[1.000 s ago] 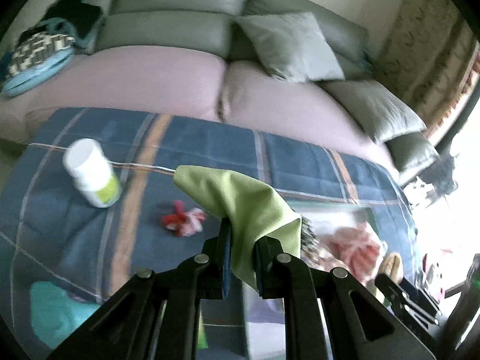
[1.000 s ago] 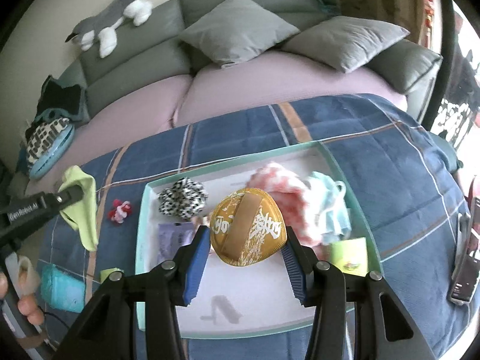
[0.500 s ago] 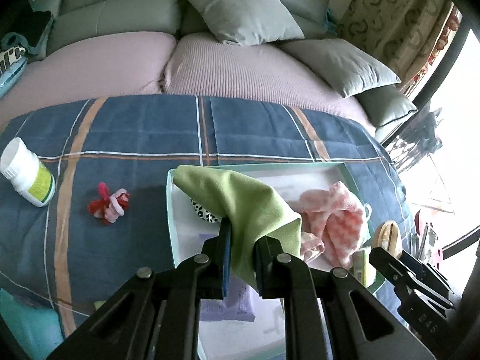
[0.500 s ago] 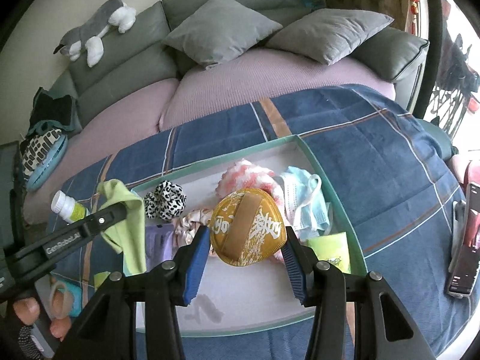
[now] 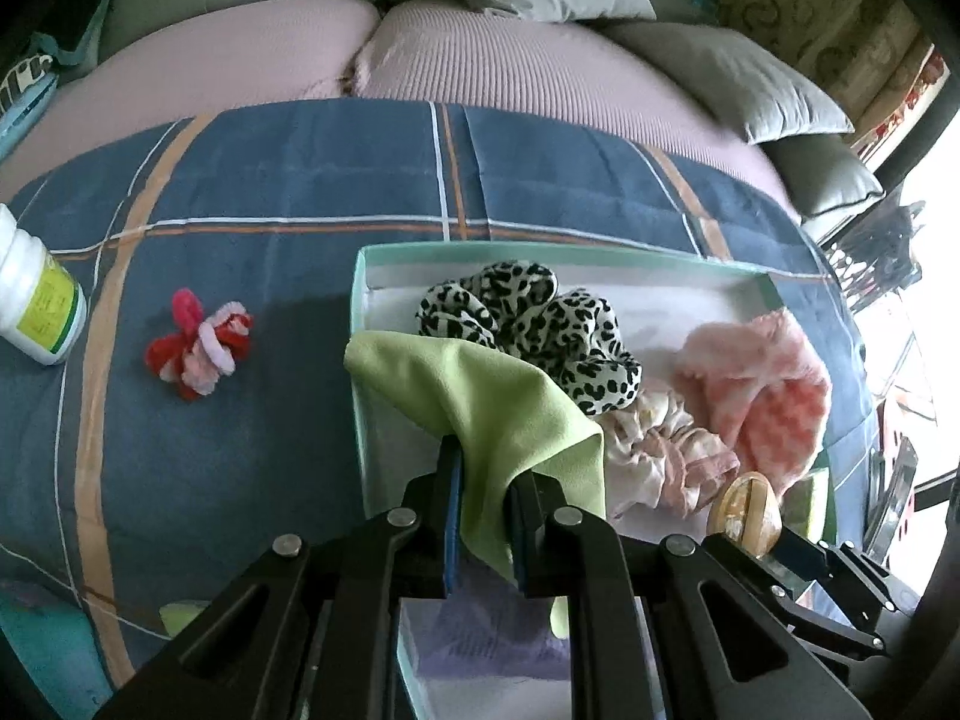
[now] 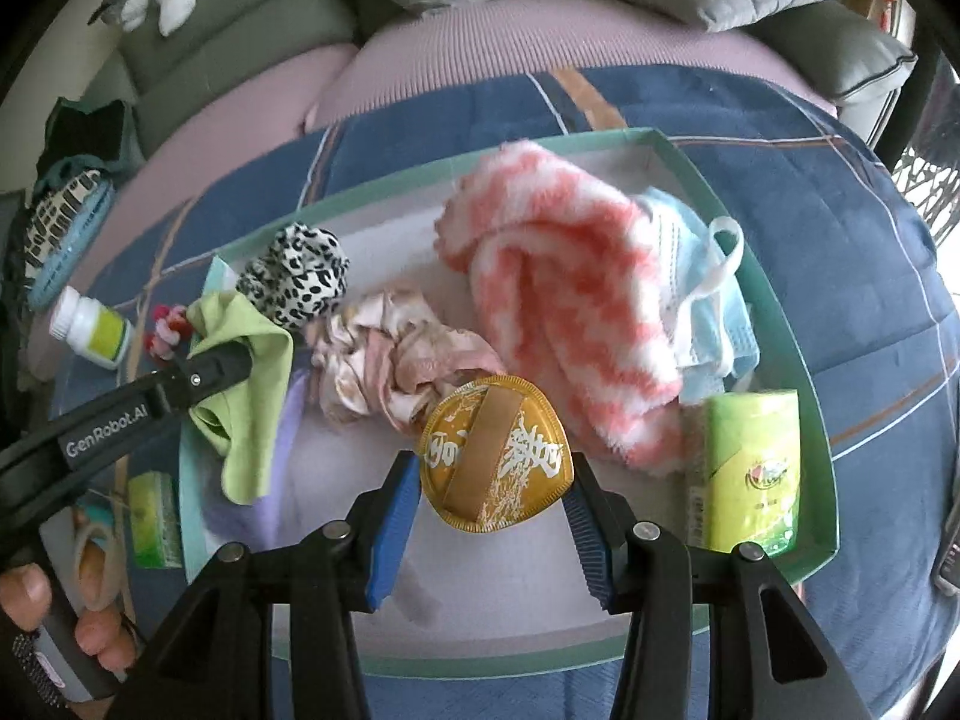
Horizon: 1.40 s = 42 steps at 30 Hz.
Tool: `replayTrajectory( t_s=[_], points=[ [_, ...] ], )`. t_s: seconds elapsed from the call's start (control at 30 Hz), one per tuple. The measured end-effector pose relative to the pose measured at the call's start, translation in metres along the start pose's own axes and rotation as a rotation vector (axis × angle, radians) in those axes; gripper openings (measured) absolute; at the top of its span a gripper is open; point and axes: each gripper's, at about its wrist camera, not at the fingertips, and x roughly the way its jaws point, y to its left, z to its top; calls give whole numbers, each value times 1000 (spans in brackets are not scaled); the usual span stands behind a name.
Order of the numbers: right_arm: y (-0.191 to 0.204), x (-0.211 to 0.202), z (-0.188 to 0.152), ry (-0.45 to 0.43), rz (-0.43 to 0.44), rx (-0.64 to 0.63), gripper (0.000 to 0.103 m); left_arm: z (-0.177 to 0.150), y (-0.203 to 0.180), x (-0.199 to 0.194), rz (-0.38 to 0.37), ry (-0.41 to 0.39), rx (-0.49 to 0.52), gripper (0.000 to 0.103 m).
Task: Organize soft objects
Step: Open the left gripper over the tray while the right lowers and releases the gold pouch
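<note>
A white pill bottle (image 5: 37, 293) lies on the plaid blanket (image 5: 288, 180).

green cloth (image 5: 510, 402): thin, smooth, matt microfibre
gold round puff (image 6: 495, 456): shiny satin, ribbon band
pink-and-white towel (image 6: 564, 306): fluffy, rough pile
leopard-print scrunchie (image 5: 540, 330): soft fabric

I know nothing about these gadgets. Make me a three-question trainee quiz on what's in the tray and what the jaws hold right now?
1. True or false: the left gripper is shut on the green cloth.
2. What does the right gripper hold? A) leopard scrunchie B) gold pad C) white bottle
3. Fill in: the red-and-pink scrunchie lies ____ the tray.

Key: 1 true; 2 B, gold pad; 3 outside.
</note>
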Motion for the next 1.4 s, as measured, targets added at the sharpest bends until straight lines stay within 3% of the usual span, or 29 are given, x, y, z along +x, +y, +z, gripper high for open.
replayTrajectory(
  t_s=[0.43, 0.5, 0.57, 1.0, 1.23, 1.37, 1.4],
  points=[
    [3, 12, -4, 42, -36, -21, 52, 3, -9, 8, 11, 26, 22, 16],
    [3, 12, -3, 41, -34, -18, 52, 2, -8, 9, 14, 31, 16, 34],
    [6, 14, 1, 35, -35, -16, 53, 2, -5, 8, 17, 36, 9, 42],
    [4, -11, 6, -42, -23, -5, 60, 5, 6, -32, 21, -48, -3, 63],
    [5, -23, 10, -87, -13, -1, 60, 10, 12, -52, 23, -108, -14, 68],
    [5, -25, 9, -92, -21, 0, 67, 11, 16, -57, 39, -140, -23, 87],
    [4, -25, 10, -94, -26, 1, 69, 11, 17, -58, 46, -150, -25, 88]
  ],
)
